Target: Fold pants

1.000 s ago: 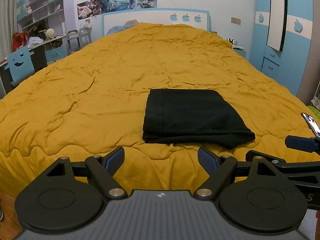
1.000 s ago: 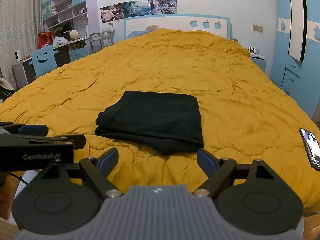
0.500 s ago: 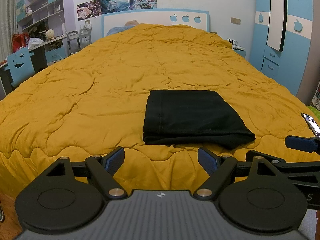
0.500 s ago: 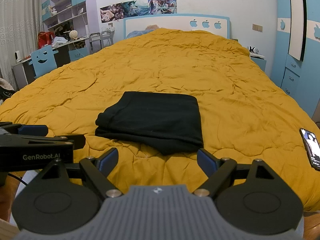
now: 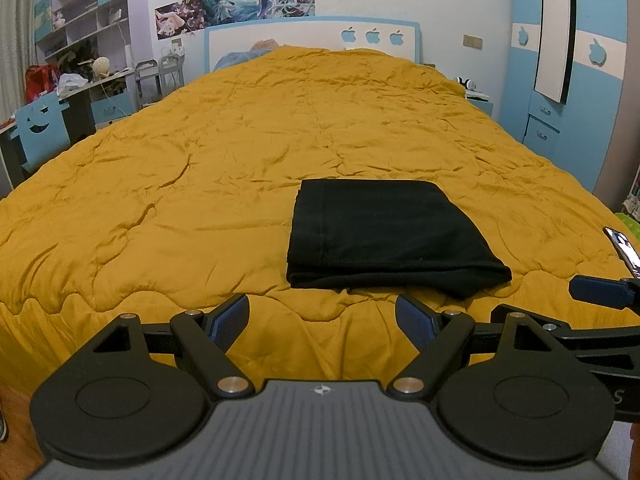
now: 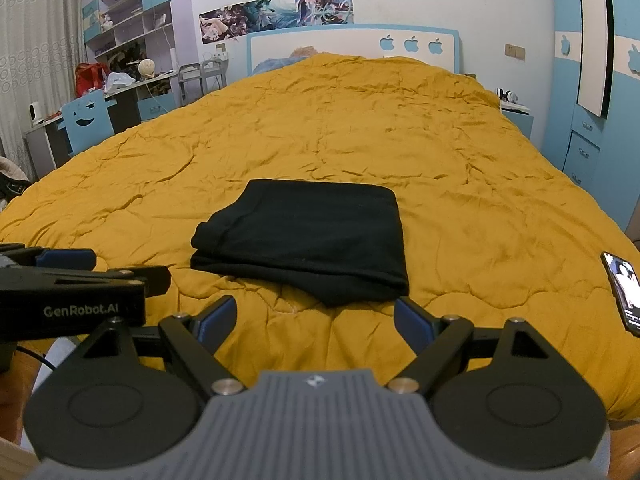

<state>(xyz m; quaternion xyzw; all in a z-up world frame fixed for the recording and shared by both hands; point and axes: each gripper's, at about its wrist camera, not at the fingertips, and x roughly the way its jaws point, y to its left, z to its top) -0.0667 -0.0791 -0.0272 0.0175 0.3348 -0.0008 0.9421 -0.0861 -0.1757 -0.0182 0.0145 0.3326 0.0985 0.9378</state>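
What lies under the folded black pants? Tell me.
The folded black pants lie on the yellow quilt, which shows all around them. The patch directly beneath is covered, so anything else there cannot be seen.

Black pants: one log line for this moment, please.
black fabric pants: folded, flat on mustard quilt | left gripper: open, empty | right gripper: open, empty
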